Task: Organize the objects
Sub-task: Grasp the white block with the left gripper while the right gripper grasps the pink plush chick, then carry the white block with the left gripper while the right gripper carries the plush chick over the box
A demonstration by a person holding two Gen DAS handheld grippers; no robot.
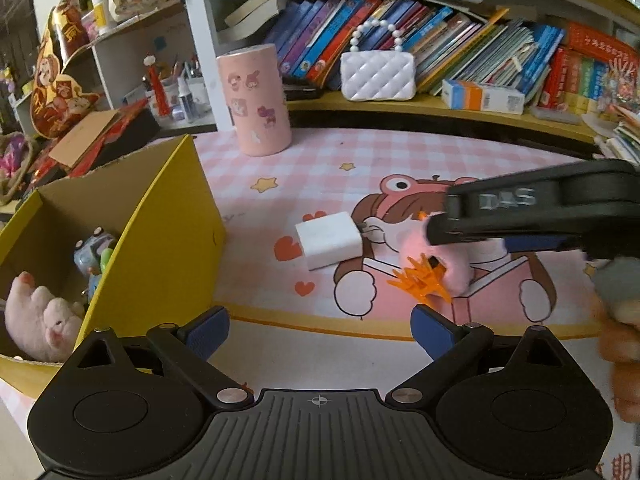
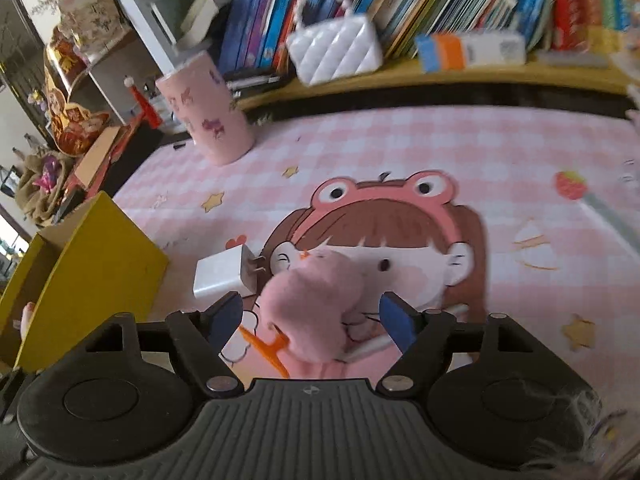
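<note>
Yellow box point(image 1: 160, 248): it stood at the left of the desk, around 9 o'clock in the left wrist view, its top open. Inside it lay a pink plush animal point(image 1: 40, 316) and a small blue toy point(image 1: 94, 256).
Pink cylinder point(image 1: 256, 100): it stood upright at about 11 o'clock, at the back of the desk, in front of the shelf of books point(image 1: 400, 32).
White purse point(image 1: 378, 74): it sat on the shelf with a bead handle, near 12 o'clock.
White charger point(image 1: 330, 244): it lay on the pink checked mat point(image 1: 400, 152) in the middle, its prongs toward the right, near the box but apart from it.
Left gripper point(image 1: 320, 330): its fingers were spread wide, and nothing was between them.
Pink fluffy clip point(image 2: 316, 308): it lay on the mat just right of the charger, with orange teeth point(image 1: 420, 280) showing under it.
Right gripper point(image 2: 312, 320): its fingers point(image 2: 394, 322) were spread, one on each side of the pink fluffy clip; I could not tell if they touched it.
</note>
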